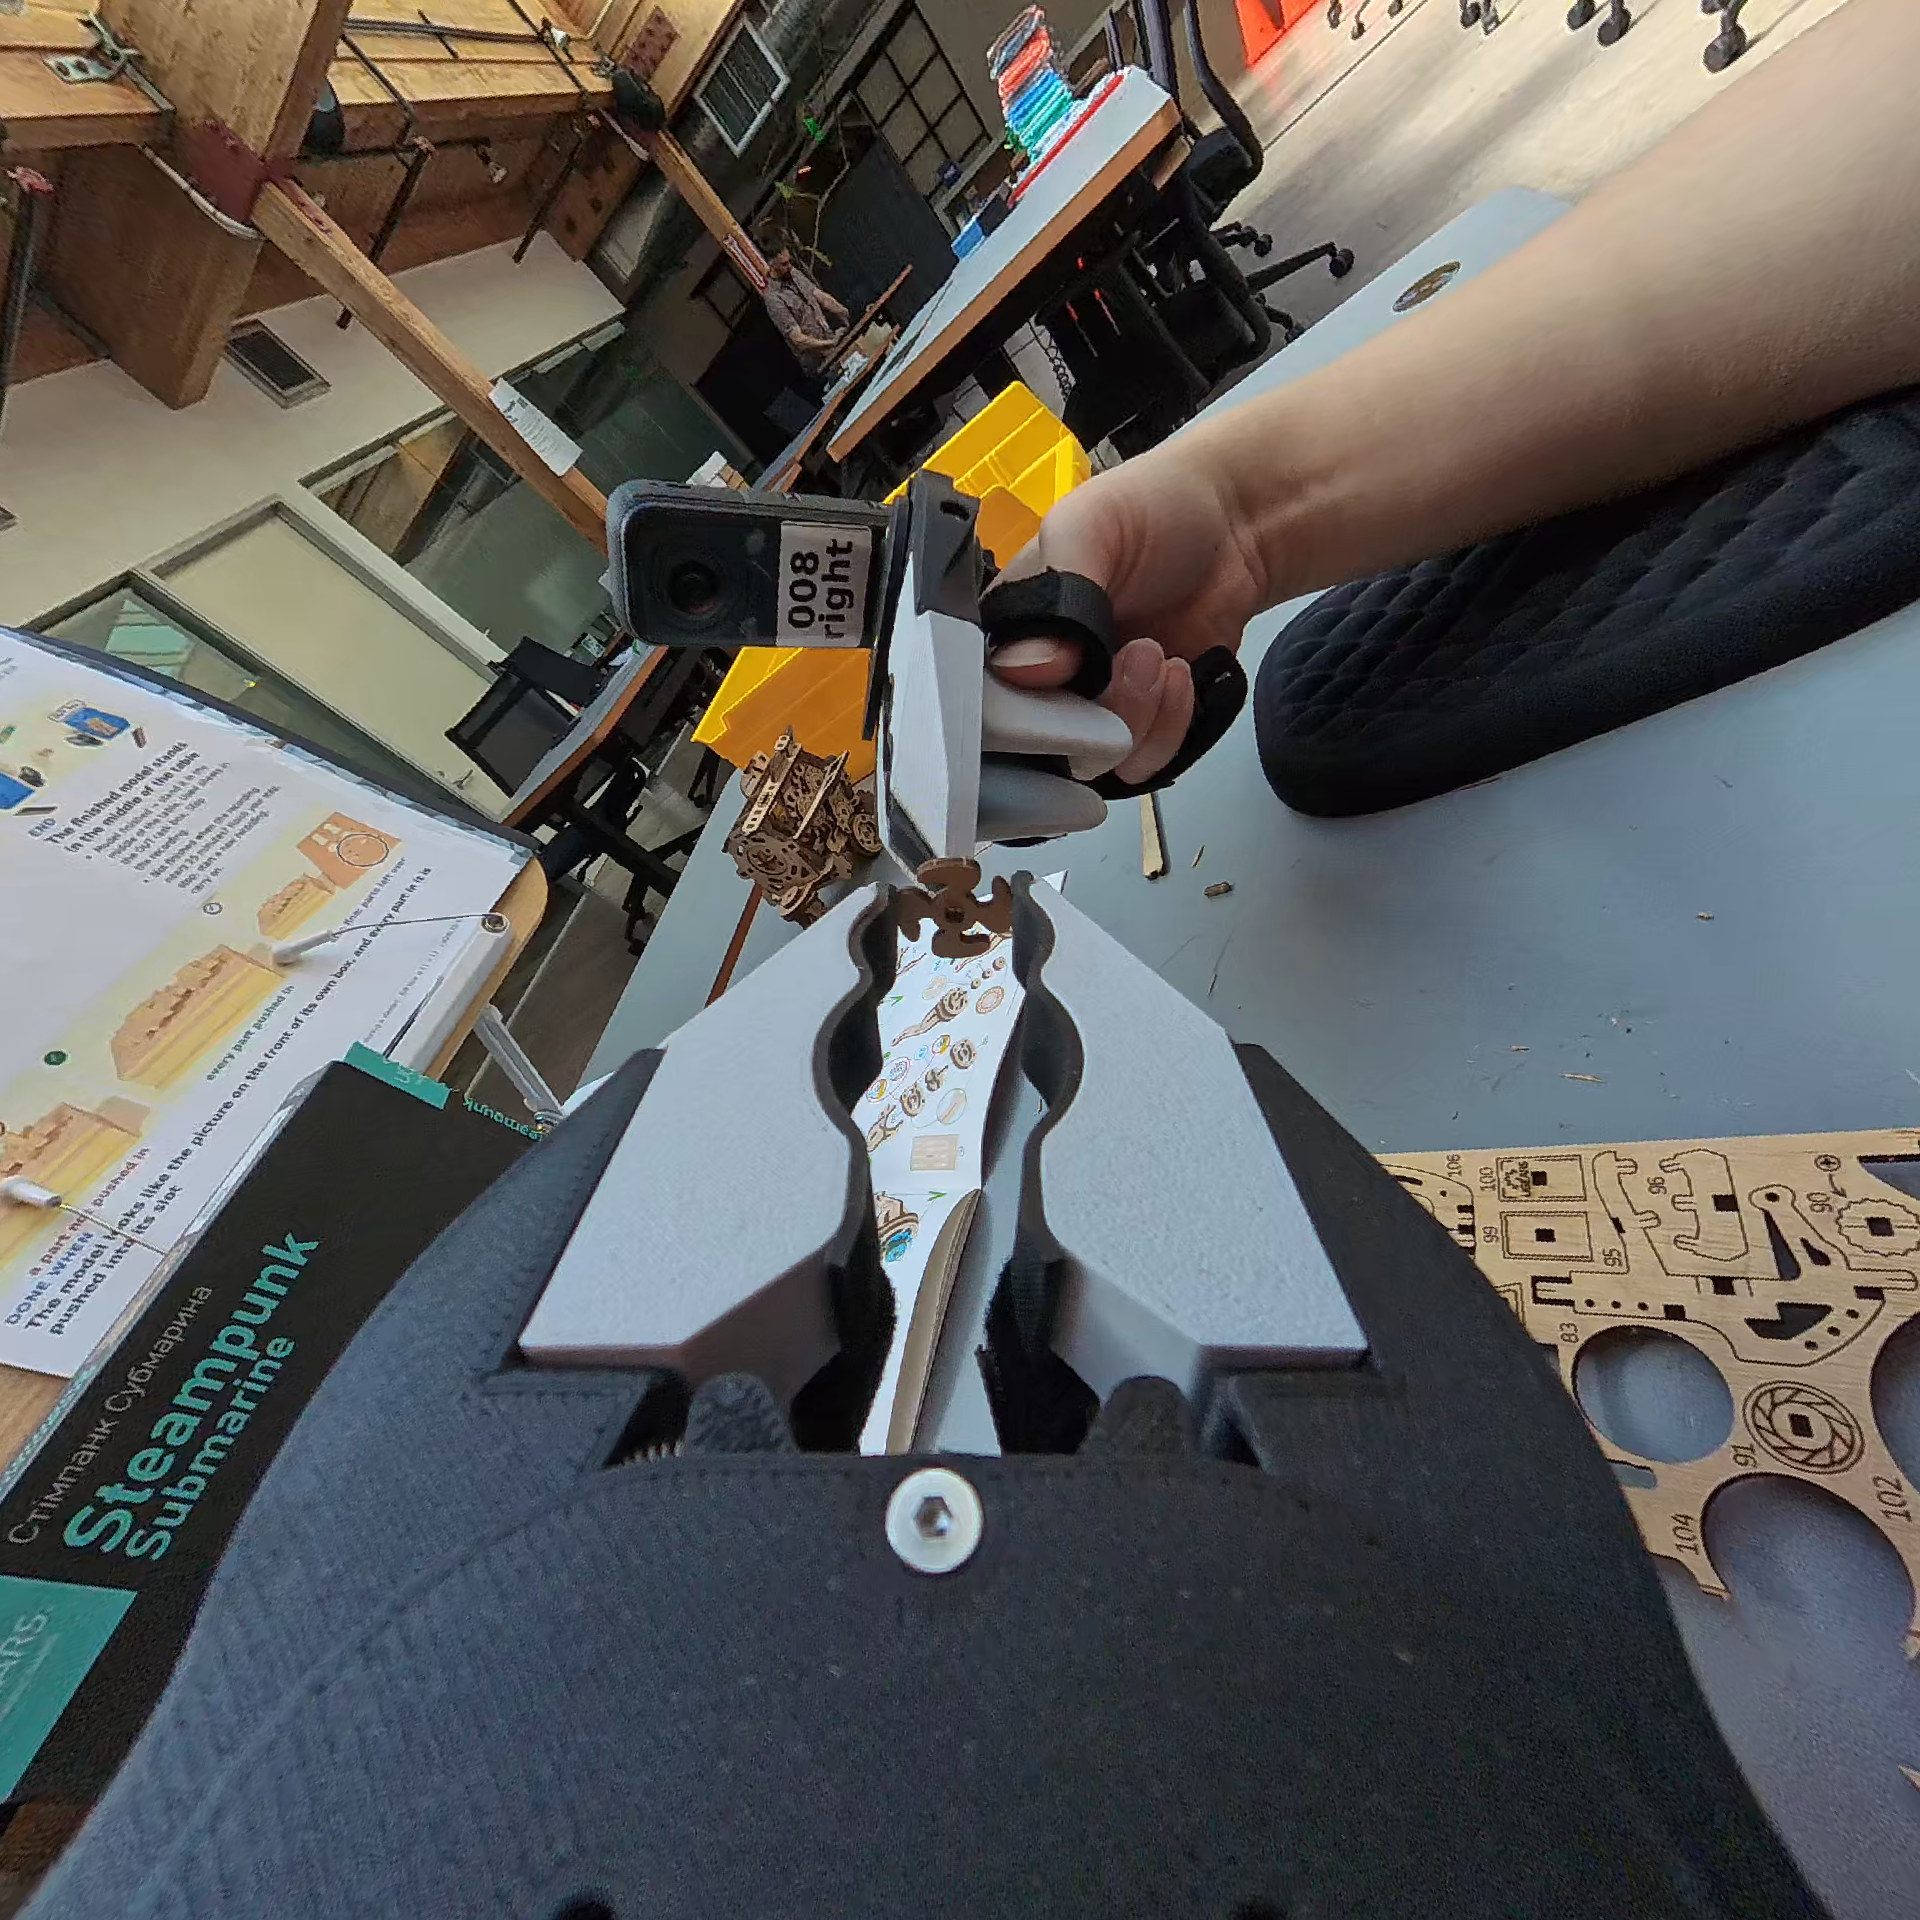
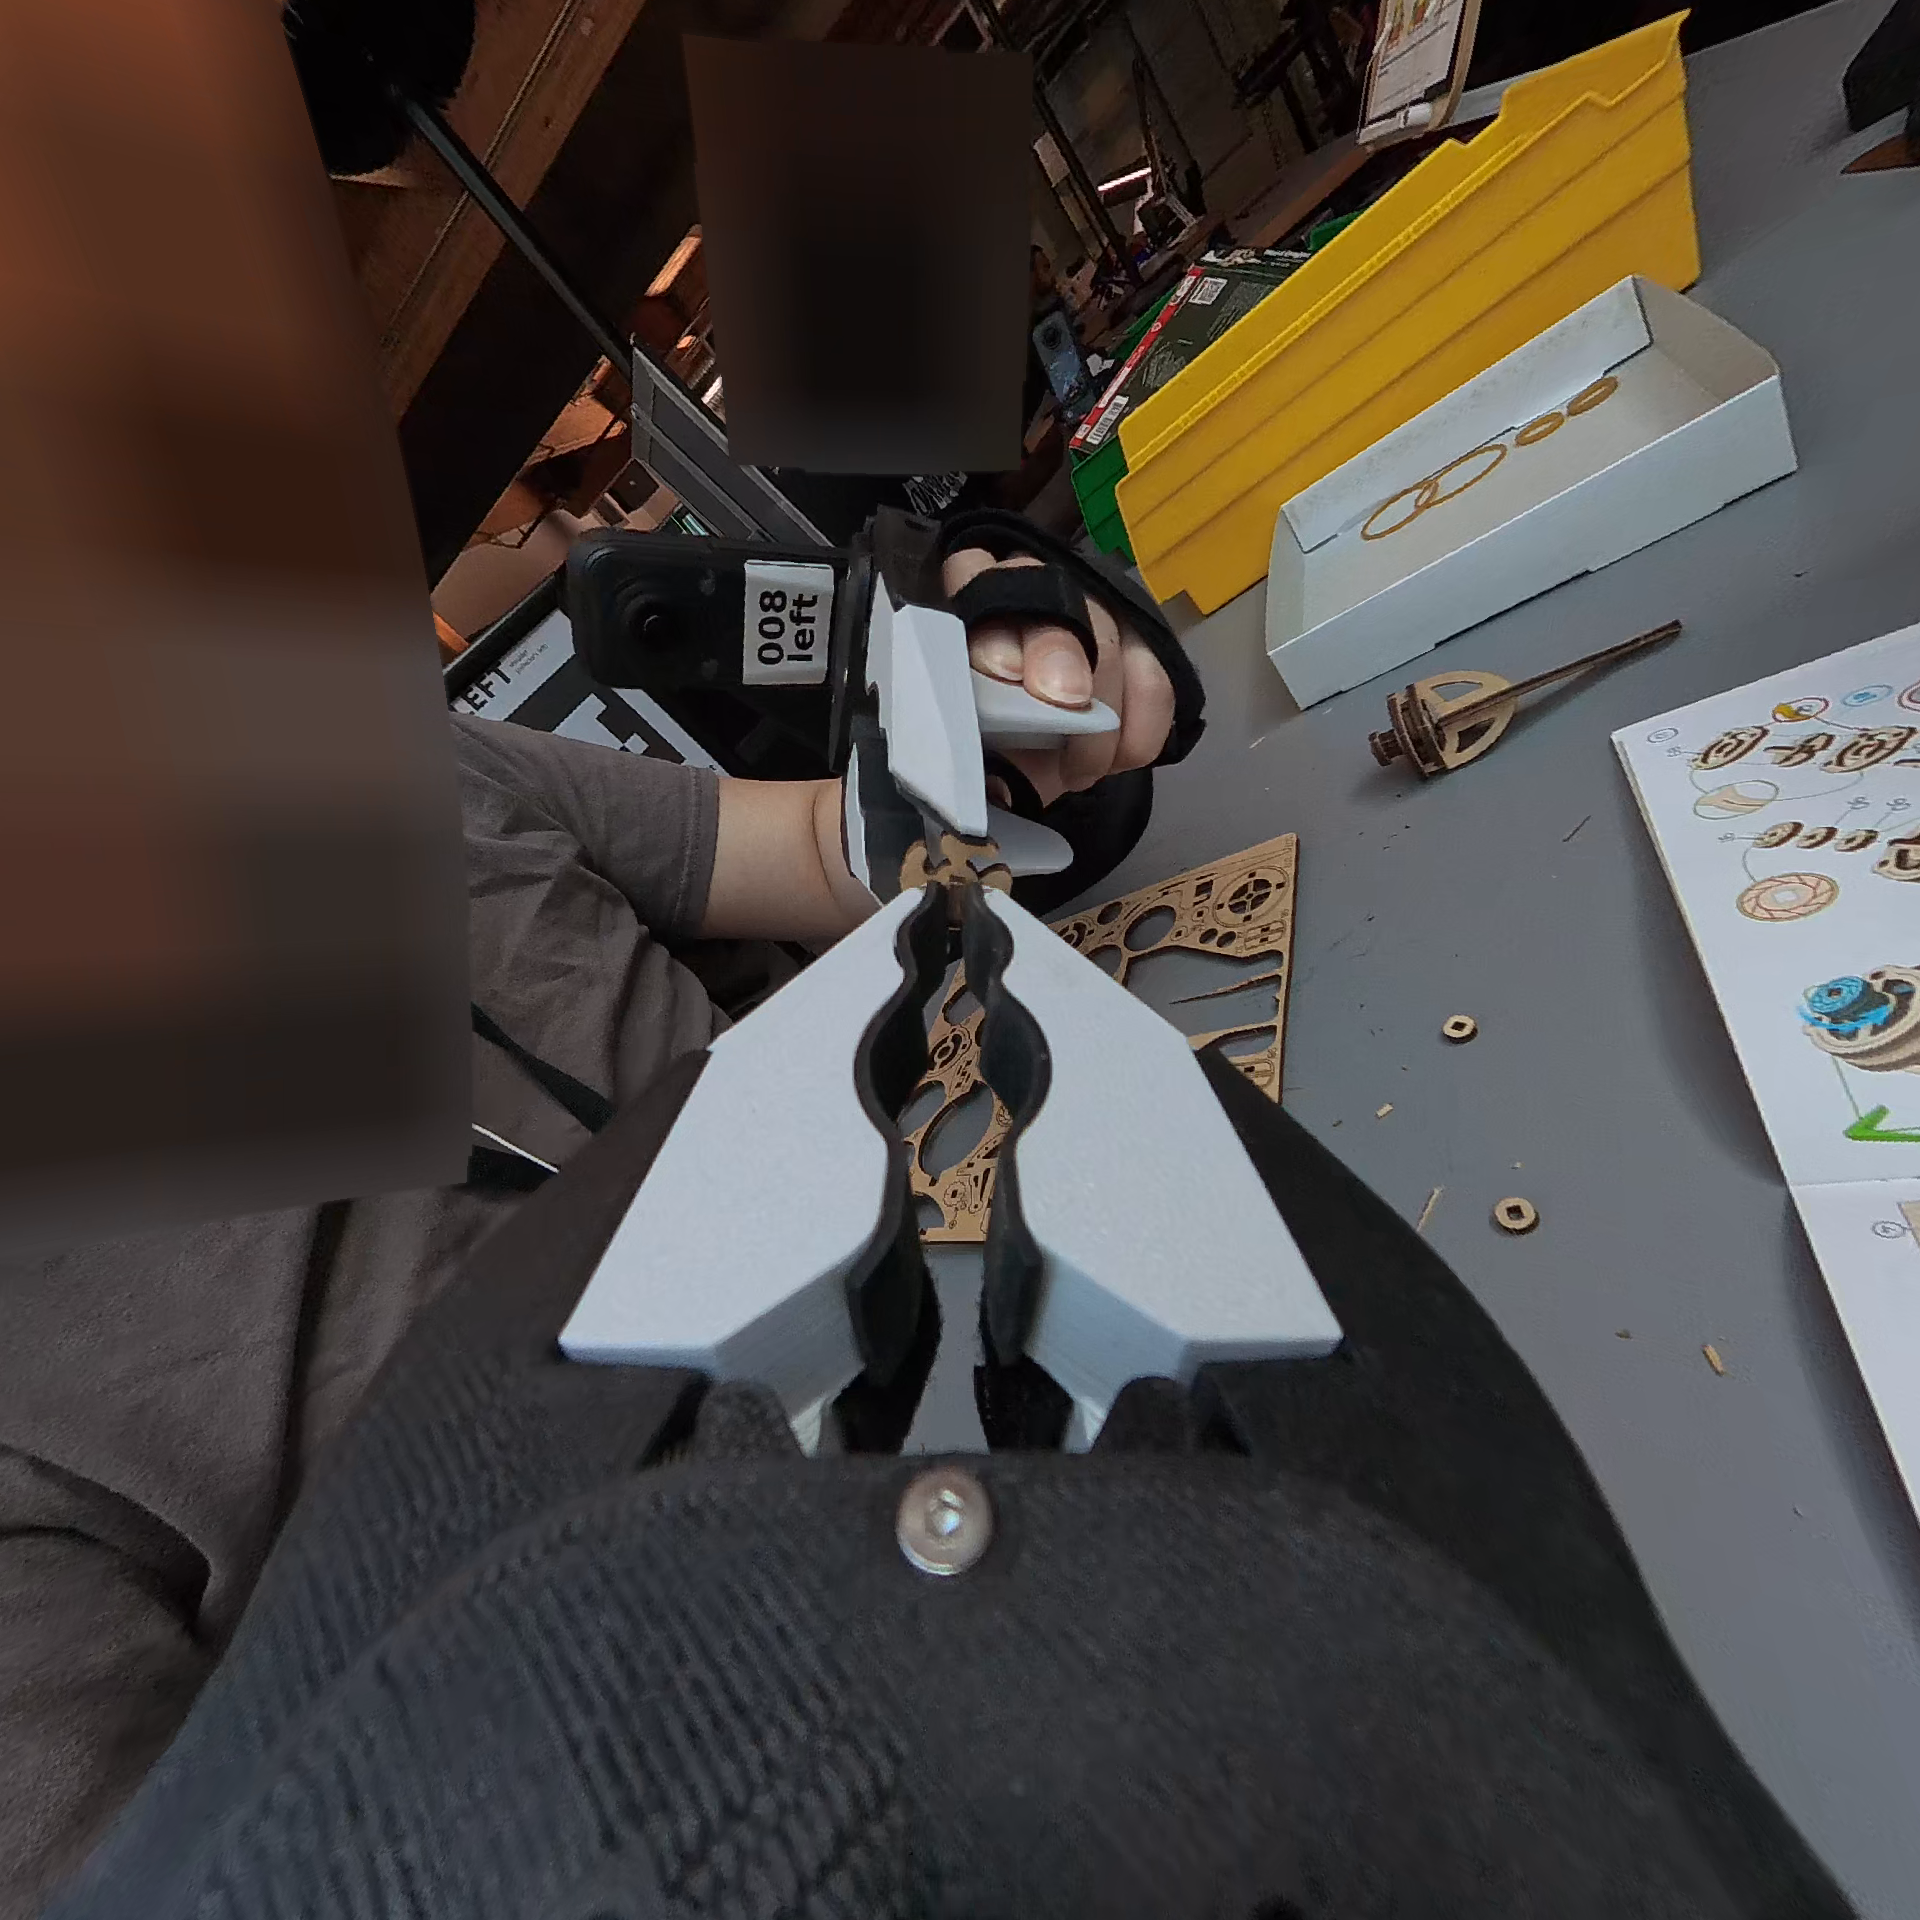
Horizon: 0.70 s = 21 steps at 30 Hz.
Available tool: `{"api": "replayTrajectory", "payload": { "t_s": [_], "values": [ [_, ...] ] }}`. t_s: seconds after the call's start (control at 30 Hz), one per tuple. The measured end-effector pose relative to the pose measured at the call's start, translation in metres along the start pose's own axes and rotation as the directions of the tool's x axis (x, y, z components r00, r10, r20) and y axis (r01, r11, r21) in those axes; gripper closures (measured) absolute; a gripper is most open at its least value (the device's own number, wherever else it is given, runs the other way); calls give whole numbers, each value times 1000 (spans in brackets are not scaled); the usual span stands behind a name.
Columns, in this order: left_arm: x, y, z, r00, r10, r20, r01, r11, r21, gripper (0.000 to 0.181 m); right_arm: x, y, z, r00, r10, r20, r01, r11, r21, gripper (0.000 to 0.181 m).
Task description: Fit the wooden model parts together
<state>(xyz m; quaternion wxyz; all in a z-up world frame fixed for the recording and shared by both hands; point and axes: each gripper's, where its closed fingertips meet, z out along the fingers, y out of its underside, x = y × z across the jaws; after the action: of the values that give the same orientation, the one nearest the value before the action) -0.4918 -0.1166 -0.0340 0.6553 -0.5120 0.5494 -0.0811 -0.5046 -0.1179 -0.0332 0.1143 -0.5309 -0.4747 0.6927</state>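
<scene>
A small brown cross-shaped wooden part (image 1: 954, 912) is held in the air between both grippers. My left gripper (image 1: 952, 896) is shut on it, with the part's side lobes pinched between the fingertips. My right gripper (image 1: 933, 854) comes in from above and pinches the part's top lobe. In the right wrist view, my right gripper (image 2: 943, 900) is nearly closed at its tips on the edge of the part (image 2: 951, 864), and the left gripper (image 2: 920, 831) holds it from the far side. A partly built wooden model (image 1: 802, 831) stands behind on the grey table (image 1: 1558, 987).
A laser-cut wooden sheet (image 1: 1714, 1299) lies on the right, also visible under my fingers (image 2: 1195, 935). An open instruction booklet (image 2: 1818, 935), a shaft assembly (image 2: 1455, 717), loose washers (image 2: 1514, 1214), a white tray (image 2: 1538, 499), yellow bins (image 2: 1403, 343) and a black kit box (image 1: 208, 1351) surround the work spot. My two grippers' fingertips are within a few centimetres of each other.
</scene>
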Motion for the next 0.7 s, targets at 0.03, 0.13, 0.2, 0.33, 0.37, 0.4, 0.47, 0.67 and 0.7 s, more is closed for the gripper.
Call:
{"api": "replayTrajectory", "payload": {
  "t_s": [0.03, 0.13, 0.2, 0.33, 0.37, 0.4, 0.47, 0.67, 0.7],
  "values": [
    [0, -1, 0, 1000, -5, -4, 5, 1000, 2, 161, -1, 0, 0, 1000, 3, 5, -3, 1000, 0, 180],
    [0, -1, -1, 1000, -5, -11, 5, 1000, 0, 161, 0, 0, 1, 1000, 7, 3, -7, 1000, -1, 180],
    [0, 1, 0, 1000, 0, -8, 0, 1000, -3, 161, 1, 1, 1, 1000, 7, -2, -7, 1000, -3, 180],
    [-1, 1, -1, 1000, 1, 1, -1, 1000, -4, 161, 1, -1, 1, 1000, 7, -8, -7, 1000, 10, 180],
    [-1, 1, -1, 1000, 3, 4, -3, 1000, -4, 161, 1, -1, 1, 1000, 7, -8, -7, 1000, 8, 180],
    [-1, 1, -1, 1000, 4, 3, -4, 1000, -5, 161, 1, -1, 1, 1000, 6, -11, -5, 1000, 8, 180],
    [-1, 1, -1, 1000, 2, 1, -2, 1000, -6, 161, 1, 0, 1, 1000, 5, -10, -5, 1000, 5, 180],
    [-1, 0, -1, 1000, -2, 4, 2, 1000, 10, 161, 1, -1, 1, 1000, 6, 1, -6, 1000, 7, 180],
    [-2, 0, -1, 1000, 1, 12, -1, 1000, 17, 161, 0, -1, 0, 1000, 9, 8, -9, 1000, 9, 180]
  ]
}}
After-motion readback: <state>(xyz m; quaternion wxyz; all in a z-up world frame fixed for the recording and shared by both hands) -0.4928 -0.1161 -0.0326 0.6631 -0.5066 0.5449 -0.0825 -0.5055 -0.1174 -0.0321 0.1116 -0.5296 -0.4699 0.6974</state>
